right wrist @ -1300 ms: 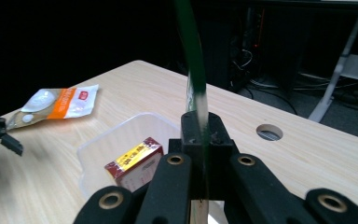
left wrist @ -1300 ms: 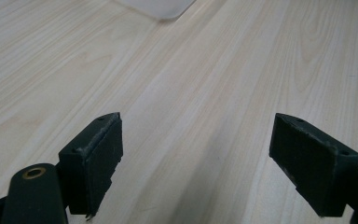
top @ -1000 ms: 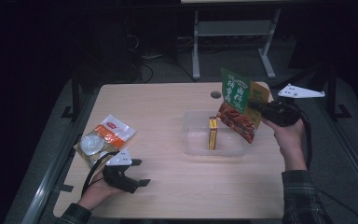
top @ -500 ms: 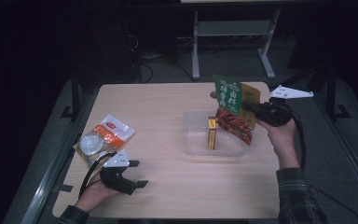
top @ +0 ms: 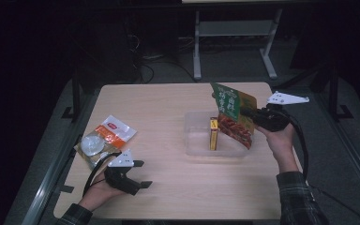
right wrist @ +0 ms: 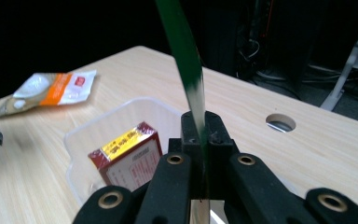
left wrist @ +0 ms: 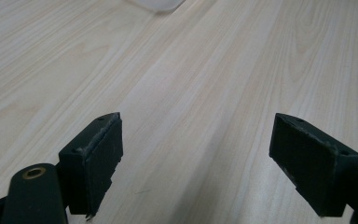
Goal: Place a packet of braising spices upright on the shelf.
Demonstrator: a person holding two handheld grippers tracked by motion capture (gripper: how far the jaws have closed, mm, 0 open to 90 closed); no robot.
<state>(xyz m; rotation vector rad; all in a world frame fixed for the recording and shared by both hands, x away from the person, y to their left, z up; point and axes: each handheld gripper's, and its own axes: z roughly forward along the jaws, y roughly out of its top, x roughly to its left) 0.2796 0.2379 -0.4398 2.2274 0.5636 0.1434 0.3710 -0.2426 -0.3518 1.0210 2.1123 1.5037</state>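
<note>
My right gripper (top: 247,111) is clamped on the edge of the green snack pouch (top: 232,115), which hangs tilted over the right end of the clear plastic tub (top: 194,140). Judgement: the pouch is light, thin and limp; its glossy film looks slippery, so a pinch on the flat sealed edge is the soundest hold, and the contents may crush. In the right gripper view the film runs edge-on between my pads (right wrist: 190,133). A stiff red-and-yellow carton (top: 213,133) stands inside the tub. My left gripper (top: 143,174) rests on the matte wood-grain table (top: 159,108), jaws wide and empty, near the crinkled orange-and-white packet (top: 107,139).
</note>
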